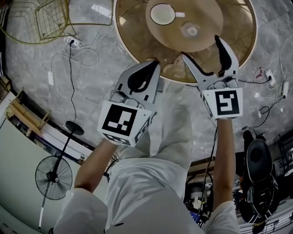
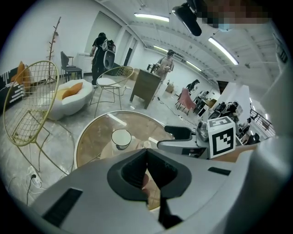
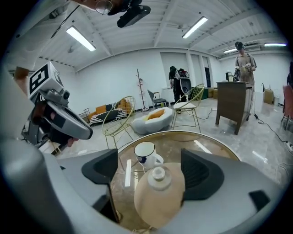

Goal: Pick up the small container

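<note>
Glass tops the round counter (image 1: 130, 32), and the small container (image 1: 189, 30), pale and capped, sits on a tan dome (image 1: 208, 20) at its middle, with a white mug (image 1: 162, 13) just beside. My right hand-held gripper (image 1: 201, 48) is spread wide and empty, lined up on it. My left hand-held gripper (image 1: 154, 64) is closed on nothing. I'd centre the cap between the pads, clear of the dome, then squeeze gently. No brand is readable, only marker squares on the cubes.
</note>
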Available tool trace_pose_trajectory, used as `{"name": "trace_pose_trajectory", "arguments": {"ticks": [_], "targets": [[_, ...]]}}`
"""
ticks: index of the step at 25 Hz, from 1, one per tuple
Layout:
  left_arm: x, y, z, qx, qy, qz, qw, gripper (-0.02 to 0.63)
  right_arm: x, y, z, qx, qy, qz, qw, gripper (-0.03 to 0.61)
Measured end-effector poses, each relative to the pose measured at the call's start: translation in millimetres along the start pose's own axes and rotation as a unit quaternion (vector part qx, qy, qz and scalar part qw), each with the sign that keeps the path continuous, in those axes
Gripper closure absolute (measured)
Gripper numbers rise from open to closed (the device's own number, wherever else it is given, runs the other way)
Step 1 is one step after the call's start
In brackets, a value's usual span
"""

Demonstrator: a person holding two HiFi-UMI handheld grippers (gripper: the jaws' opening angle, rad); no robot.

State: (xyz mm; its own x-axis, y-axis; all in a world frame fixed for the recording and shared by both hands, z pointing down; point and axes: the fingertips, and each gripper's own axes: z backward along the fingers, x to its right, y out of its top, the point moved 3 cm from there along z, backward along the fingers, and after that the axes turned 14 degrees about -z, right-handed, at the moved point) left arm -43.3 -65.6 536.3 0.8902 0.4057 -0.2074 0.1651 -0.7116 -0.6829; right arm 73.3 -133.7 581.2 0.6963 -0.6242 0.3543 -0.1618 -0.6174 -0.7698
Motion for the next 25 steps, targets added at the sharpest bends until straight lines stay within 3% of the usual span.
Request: {"name": "trace_pose_trajectory", "arguments": {"ticks": [5, 11, 25], "targets": [[-0.7, -9.5, -14.4, -0.004, 0.0, 0.007, 1.0, 0.594, 10.9, -18.9, -16.9, 0.0, 0.012, -0.037, 0.999, 0.107], [-4.5, -19.4, -27.1, -0.007, 0.005, 0.013, 0.9999, 0.594, 18.7, -36.8, -37.1, -0.02, 0.01, 0.0, 1.0, 0.094], [-14.6, -46.3, -55.9, -0.013, 0.013, 0.025, 0.9995, 0.594, 40.2, -77.1, -78.3, -0.044, -0.005, 0.026, 0.999, 0.117]]}}
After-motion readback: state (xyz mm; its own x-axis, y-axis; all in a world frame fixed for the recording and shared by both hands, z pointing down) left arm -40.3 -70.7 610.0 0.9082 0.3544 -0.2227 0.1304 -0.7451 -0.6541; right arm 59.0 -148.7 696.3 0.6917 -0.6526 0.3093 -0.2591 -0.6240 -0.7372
